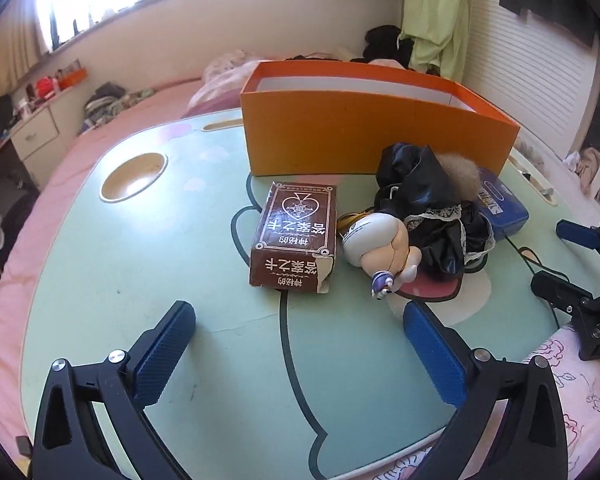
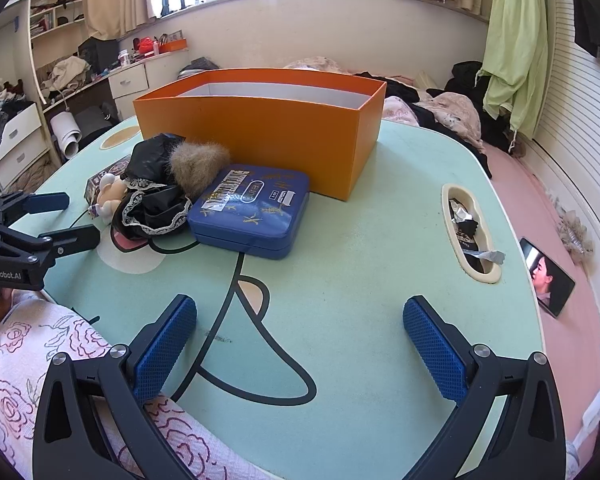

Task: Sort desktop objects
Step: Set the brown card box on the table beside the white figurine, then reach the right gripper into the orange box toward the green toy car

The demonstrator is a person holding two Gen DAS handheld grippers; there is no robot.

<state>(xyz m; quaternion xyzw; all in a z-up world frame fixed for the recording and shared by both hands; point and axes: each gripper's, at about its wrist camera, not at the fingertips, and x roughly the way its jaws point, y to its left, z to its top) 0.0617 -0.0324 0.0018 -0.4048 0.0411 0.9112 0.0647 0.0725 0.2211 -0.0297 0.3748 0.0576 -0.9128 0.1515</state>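
Observation:
An open orange box [image 1: 360, 136] [image 2: 268, 128] stands at the back of a mint-green lap table [image 1: 160, 248] [image 2: 380, 220]. In front of it lie a brown card box [image 1: 296, 236], a small doll [image 1: 380, 248] [image 2: 110, 194], a black lace garment with a fur tuft [image 1: 428, 200] [image 2: 160, 192] and a blue tin [image 1: 500, 208] [image 2: 252, 208]. My left gripper [image 1: 300, 344] is open and empty, short of the card box; it also shows in the right wrist view [image 2: 66, 218]. My right gripper [image 2: 300, 344] is open and empty over bare table; it also shows in the left wrist view [image 1: 556, 252].
The table has a round cup recess [image 1: 134, 176] at its left and a slot with wrappers [image 2: 470, 232] at its right. A phone [image 2: 546, 276] lies on the pink bed. Floral fabric [image 2: 60, 360] covers the near edge. Drawers and shelves stand to the left.

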